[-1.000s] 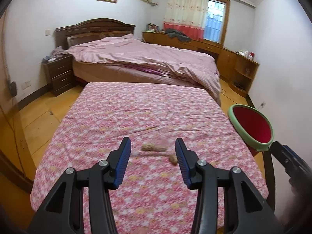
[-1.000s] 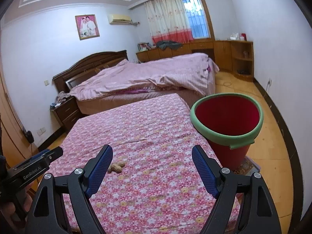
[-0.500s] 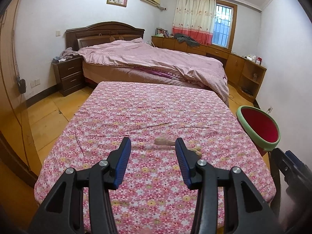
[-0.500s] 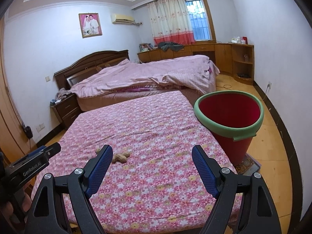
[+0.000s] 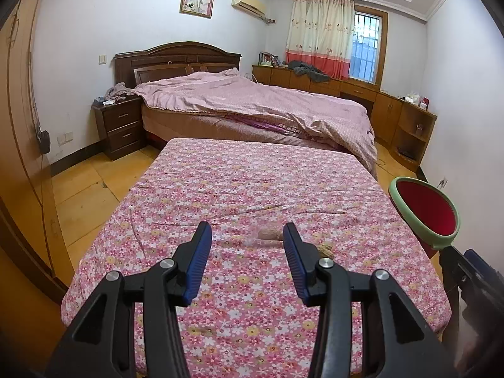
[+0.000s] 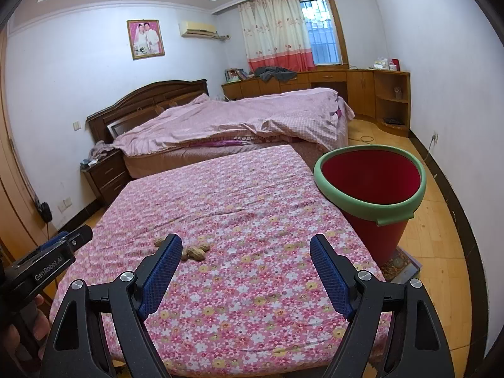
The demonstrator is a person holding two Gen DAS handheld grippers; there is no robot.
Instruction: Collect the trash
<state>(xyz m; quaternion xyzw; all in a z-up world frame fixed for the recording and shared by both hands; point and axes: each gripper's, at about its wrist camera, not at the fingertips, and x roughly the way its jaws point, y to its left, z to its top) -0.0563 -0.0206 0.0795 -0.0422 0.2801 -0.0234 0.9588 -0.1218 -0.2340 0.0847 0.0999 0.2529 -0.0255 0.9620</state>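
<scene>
Two hand-held grippers over a mattress covered in pink flowered sheet [image 5: 252, 189] — the near end of it fills both views.

Left gripper [image 5: 244, 239], black frame with blue ribbed pads: jaws parted to a middling gap, nothing between the pads, held above the sheet and pointing down at it. Seen from the right wrist camera it enters at the left edge [image 6: 78, 236], with part of the person's hand [image 6: 12, 337] below it.

Right gripper [image 6: 245, 249], same build: jaws spread wide, empty, also clear of the sheet. Its tip shows at the lower right edge of the left wrist view [image 5: 472, 267].

Trash — tan peanut shells [image 6: 195, 250] in a small cluster on the sheet, toward the near end. In the right wrist view they lie just beside the left pad's tip, partly hidden by it. In the left wrist view one shell [image 5: 269, 234] shows just inside the right pad, another [image 5: 326, 250] just outside it.

Red plastic waste bin with pale green rim [image 6: 371, 201]: upright on the wooden floor, just beside the mattress's right edge; what shows of its inside is bare red. Well apart from the shells.

Behind: a wooden-framed bed with rumpled pink quilt [image 5: 252, 107].
</scene>
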